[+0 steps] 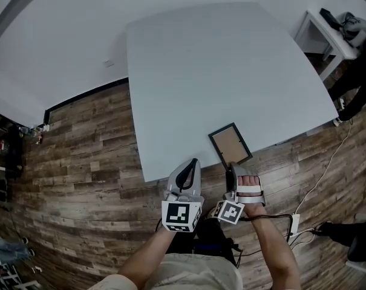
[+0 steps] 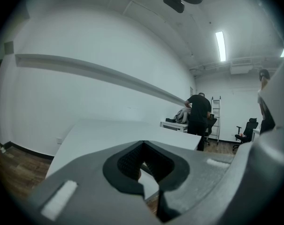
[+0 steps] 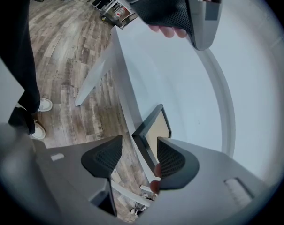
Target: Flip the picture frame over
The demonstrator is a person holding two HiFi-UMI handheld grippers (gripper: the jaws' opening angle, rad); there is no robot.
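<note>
A small picture frame (image 1: 230,145) with a dark border and a brown middle lies flat at the near edge of the white table (image 1: 219,71). My right gripper (image 1: 233,173) hovers at the frame's near corner. In the right gripper view it (image 3: 139,159) is open, with the frame's (image 3: 153,125) near edge and the table edge between its pads; I cannot tell whether either pad touches the frame. My left gripper (image 1: 187,173) is just off the table edge, left of the frame. Its jaws (image 2: 149,184) are shut with nothing in them.
A person in black (image 2: 199,115) stands at a second white table (image 1: 329,34) at the far right, near a ladder (image 2: 216,112) and an office chair (image 2: 248,128). Cables (image 1: 303,205) run over the wooden floor. A table leg (image 3: 91,82) shows below the edge.
</note>
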